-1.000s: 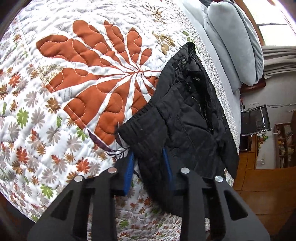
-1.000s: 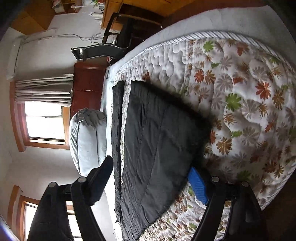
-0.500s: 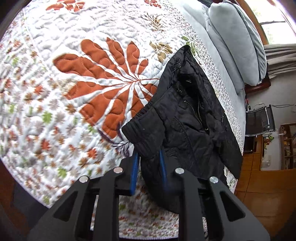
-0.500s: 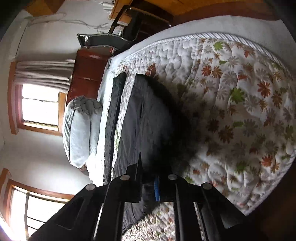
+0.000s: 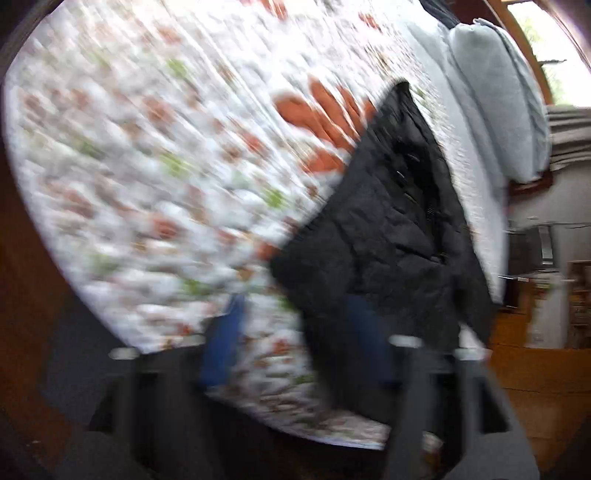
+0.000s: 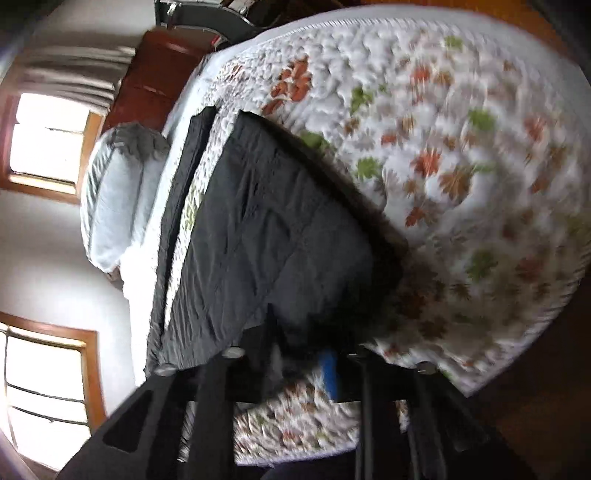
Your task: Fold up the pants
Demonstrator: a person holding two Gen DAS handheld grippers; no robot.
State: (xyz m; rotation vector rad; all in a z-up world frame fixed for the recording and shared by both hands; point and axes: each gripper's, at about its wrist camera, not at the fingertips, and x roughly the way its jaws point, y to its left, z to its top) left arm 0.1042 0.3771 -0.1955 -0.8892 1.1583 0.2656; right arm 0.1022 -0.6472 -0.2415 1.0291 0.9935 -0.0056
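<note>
Black quilted pants (image 5: 391,229) lie on a floral quilt (image 5: 147,166) on a bed; the left wrist view is blurred by motion. My left gripper (image 5: 295,343) is open, its blue pads (image 5: 221,347) wide apart, with the pants' lower corner over the right pad. In the right wrist view the pants (image 6: 266,229) stretch toward the pillows, and my right gripper (image 6: 299,365) is shut on their near edge, which is raised slightly off the quilt (image 6: 461,147).
Grey pillows (image 5: 495,107) lie at the head of the bed, also in the right wrist view (image 6: 114,199). A second dark strip of cloth (image 6: 184,192) lies beside the pants. Wooden floor (image 5: 535,387), a chair (image 6: 207,14), a cabinet and windows surround the bed.
My left gripper has opened, let go of the pants corner and pulled back toward the bed edge. My right gripper stays shut on the pants and has shifted, dragging the edge.
</note>
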